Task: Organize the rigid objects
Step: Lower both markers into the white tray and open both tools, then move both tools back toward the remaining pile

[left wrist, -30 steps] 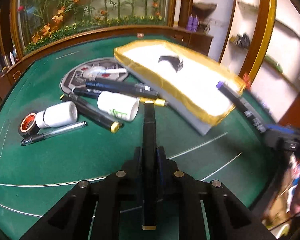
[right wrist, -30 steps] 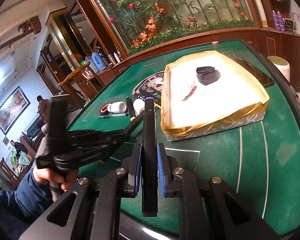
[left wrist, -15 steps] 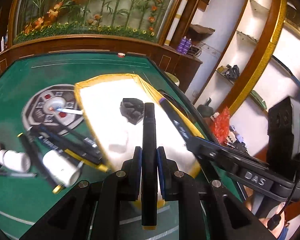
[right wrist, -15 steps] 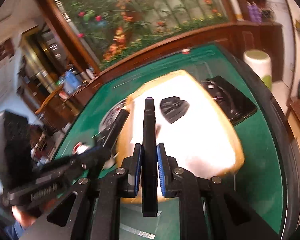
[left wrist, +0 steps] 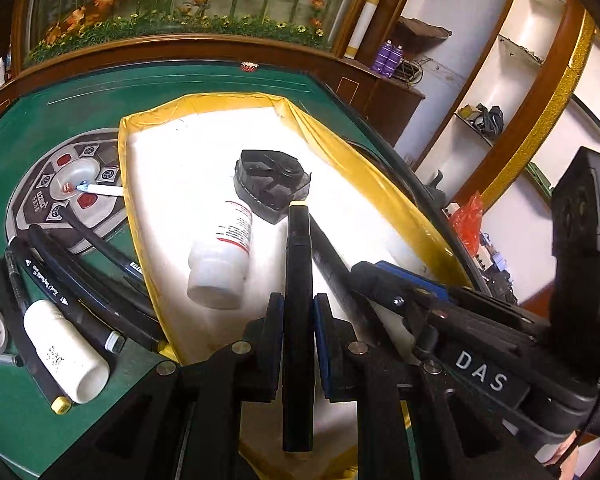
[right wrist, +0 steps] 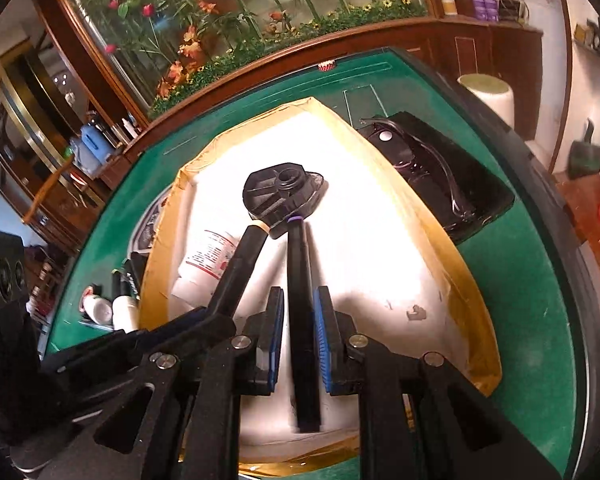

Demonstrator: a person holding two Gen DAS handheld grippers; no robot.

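Over the white, gold-edged tray (left wrist: 204,152) on the green table (left wrist: 16,420), each claw carried a black marker: the left claw (left wrist: 298,344) stood clamped on a yellow-tipped marker (left wrist: 298,280), the right claw (right wrist: 298,340) had its jaws just easing apart around a purple-tipped marker (right wrist: 300,280), gaps showing beside the pads. Both looked light, stiff and smooth, so I judged mid-barrel the safest hold. A white bottle (left wrist: 222,256) and black holder (left wrist: 272,186) lay in the tray.
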